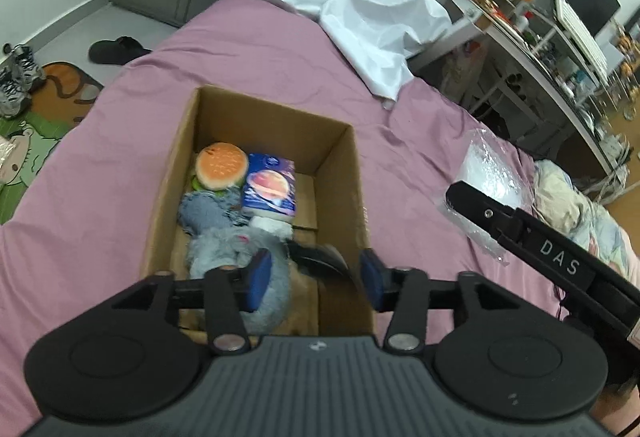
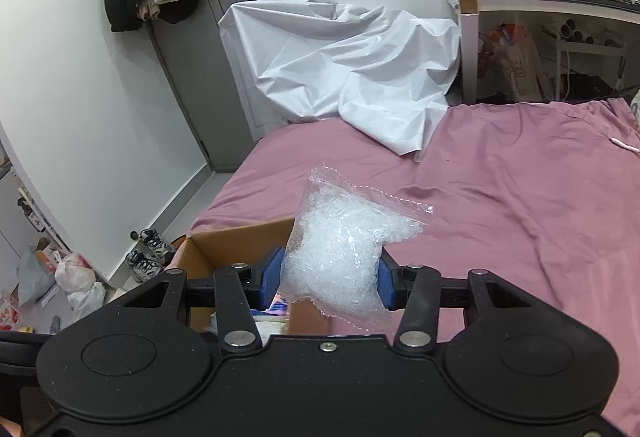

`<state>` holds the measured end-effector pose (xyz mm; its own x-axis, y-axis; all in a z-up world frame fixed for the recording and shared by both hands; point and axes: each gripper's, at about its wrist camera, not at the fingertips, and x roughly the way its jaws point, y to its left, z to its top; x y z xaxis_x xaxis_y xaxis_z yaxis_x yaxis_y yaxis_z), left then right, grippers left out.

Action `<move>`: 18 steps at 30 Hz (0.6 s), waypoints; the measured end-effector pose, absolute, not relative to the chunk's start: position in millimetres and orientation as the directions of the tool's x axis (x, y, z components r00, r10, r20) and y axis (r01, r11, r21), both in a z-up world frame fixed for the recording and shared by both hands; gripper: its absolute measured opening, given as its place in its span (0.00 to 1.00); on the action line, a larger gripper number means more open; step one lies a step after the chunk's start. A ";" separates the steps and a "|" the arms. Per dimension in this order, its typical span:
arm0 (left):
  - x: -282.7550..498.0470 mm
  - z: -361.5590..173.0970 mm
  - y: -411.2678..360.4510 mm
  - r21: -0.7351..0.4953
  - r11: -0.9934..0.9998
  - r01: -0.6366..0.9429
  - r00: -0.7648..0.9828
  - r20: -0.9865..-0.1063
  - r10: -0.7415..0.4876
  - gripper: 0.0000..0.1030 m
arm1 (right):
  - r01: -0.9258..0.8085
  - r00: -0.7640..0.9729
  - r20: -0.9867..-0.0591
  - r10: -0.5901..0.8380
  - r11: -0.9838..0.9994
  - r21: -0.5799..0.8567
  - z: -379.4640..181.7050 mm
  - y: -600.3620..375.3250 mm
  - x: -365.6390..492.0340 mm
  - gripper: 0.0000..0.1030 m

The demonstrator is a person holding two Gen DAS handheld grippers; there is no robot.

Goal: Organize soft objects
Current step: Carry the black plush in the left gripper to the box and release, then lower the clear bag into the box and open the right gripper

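Pellet bag en route to box

Bag of clear pellets (image 2: 344, 253) pinched between right gripper (image 2: 330, 283) pads, held above pink bedsheet (image 2: 520, 205) beside cardboard box (image 1: 340, 173). Box already holds burger plush (image 1: 221, 165), tissue pack (image 1: 270, 187), grey plush (image 1: 240, 253). Left gripper (image 1: 316, 279) spread, empty, over box. Judged nearly done; bag left to drop in.

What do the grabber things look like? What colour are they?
Both are black plastic, with round discs at the sides and silver bolts. The left gripper and right gripper have blue ridged pads on their fingers. White letters "DAS" mark the right one's side.
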<state>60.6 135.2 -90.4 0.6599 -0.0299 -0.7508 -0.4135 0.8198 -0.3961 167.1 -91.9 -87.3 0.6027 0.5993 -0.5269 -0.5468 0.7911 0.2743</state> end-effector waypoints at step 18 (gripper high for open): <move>36.9 -62.4 173.5 -0.346 0.748 -0.566 0.691 -0.695 0.201 0.78 | -0.596 0.494 -0.553 0.671 0.724 0.346 -87.1 -39.2 162.2 0.46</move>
<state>36.9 173.5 -62.4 0.6907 0.2006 -0.6947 -0.5656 0.7485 -0.3462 162.2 -39.2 -87.1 0.4942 0.6710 -0.5528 -0.5963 0.7243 0.3461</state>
